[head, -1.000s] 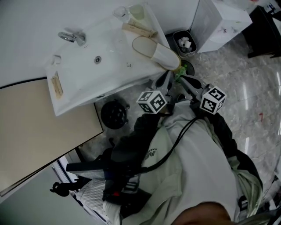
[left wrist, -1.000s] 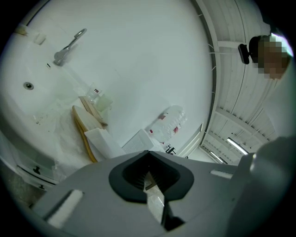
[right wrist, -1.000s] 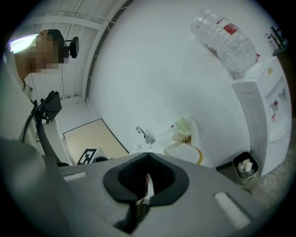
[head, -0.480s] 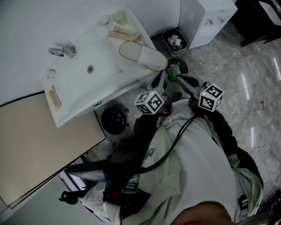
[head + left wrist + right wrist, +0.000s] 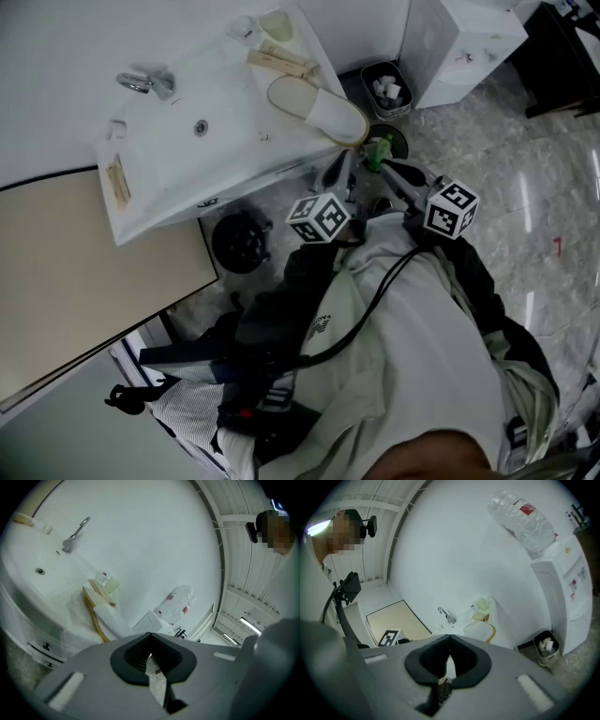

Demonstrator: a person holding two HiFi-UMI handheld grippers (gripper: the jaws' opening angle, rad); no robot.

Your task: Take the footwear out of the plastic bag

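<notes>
A white slipper (image 5: 315, 105) with a tan sole edge lies on the right end of the white sink counter (image 5: 178, 169). It also shows in the left gripper view as the slipper (image 5: 107, 619) and in the right gripper view as the slipper (image 5: 477, 629). Something like thin clear film lies round it, but I cannot tell for sure. My left gripper (image 5: 336, 171) is shut, just below the counter's edge and short of the slipper. My right gripper (image 5: 387, 169) is shut beside it. Both pairs of jaws, left gripper (image 5: 151, 651) and right gripper (image 5: 449, 656), meet with no object clearly held.
A tap (image 5: 145, 82) and a drain sit in the basin. A small bin (image 5: 386, 91) stands against the wall beside a white water dispenser (image 5: 464, 42) with a bottle (image 5: 522, 520) on top. A green object (image 5: 378, 150) sits in a dark round pail. A beige panel (image 5: 84, 281) is at the left.
The head view swung a little and came back. Both grippers stay shut at about the same spot below the slipper's end of the counter.
</notes>
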